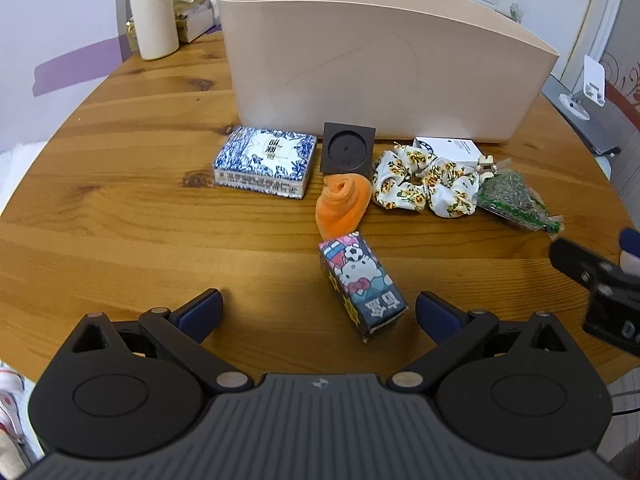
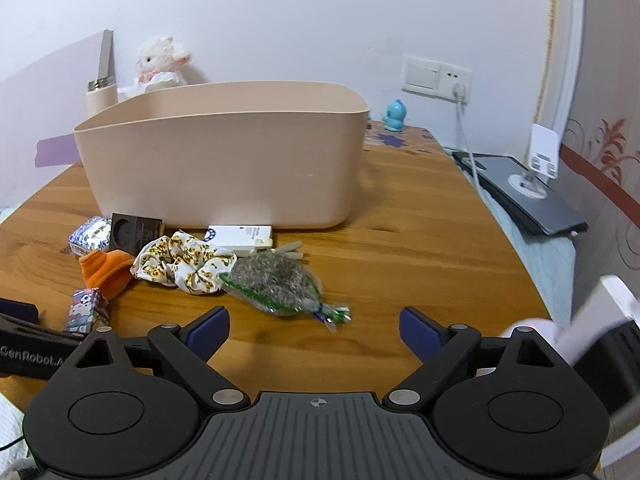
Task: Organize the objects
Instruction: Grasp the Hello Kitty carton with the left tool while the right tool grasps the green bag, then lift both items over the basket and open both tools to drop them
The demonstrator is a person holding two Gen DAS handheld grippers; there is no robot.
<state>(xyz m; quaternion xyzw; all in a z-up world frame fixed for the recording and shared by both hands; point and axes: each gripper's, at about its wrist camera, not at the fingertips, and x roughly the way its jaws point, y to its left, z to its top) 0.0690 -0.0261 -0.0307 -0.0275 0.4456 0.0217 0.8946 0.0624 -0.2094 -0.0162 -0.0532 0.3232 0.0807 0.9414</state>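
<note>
A beige bin stands on the round wooden table; it also shows in the right wrist view. In front of it lie a blue-white box, a dark square holder, an orange cloth, a floral scrunchie, a white box, a green packet and a Hello Kitty carton. My left gripper is open, its jaws either side of the carton's near end. My right gripper is open and empty, just short of the green packet.
A white bottle and clutter stand at the table's far left. A plush lamb sits behind the bin, a blue toy at the back right. A grey laptop with a stand lies off the table's right edge.
</note>
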